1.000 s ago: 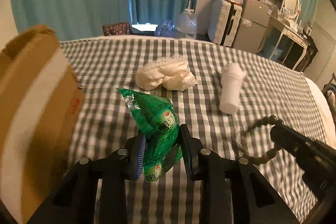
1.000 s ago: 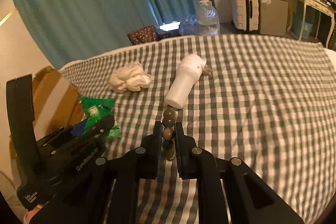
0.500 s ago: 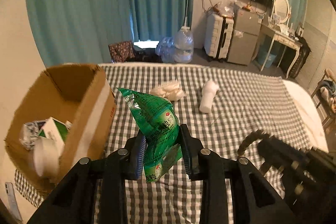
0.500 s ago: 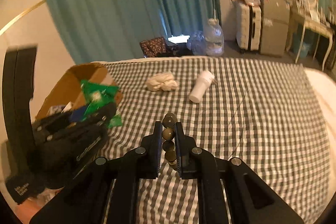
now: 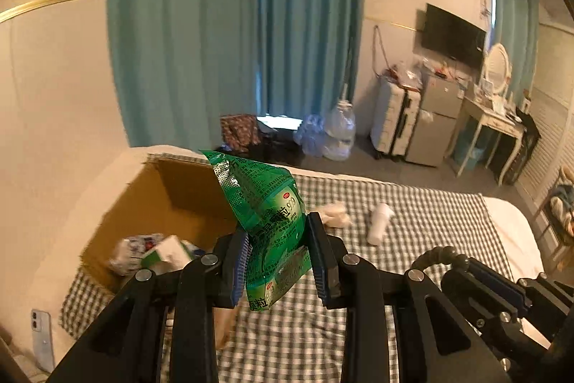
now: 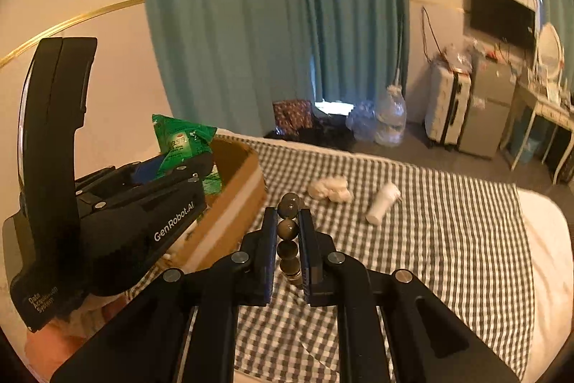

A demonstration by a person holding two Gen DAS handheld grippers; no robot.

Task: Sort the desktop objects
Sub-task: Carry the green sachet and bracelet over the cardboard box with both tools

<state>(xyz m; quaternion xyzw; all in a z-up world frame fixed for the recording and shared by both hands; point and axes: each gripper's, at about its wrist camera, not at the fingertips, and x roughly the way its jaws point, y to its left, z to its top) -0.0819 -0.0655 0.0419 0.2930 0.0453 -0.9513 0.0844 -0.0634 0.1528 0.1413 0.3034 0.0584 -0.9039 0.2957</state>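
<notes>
The left tool (image 5: 276, 257) pinched a crinkled green foil sachet (image 5: 267, 214), held in the air near the open brown cardboard box (image 5: 186, 200) on the checked bed cover (image 6: 448, 239). The right tool (image 6: 288, 239) was pressed together on a string of dark round beads (image 6: 288, 228). The step in hand looked like carrying both to the box; next, each tool would need centring over its opening before spreading.

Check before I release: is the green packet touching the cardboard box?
Cannot tell. Right wrist view shows the green packet overlapping the cardboard box rim; no gap or contact shows.
</notes>
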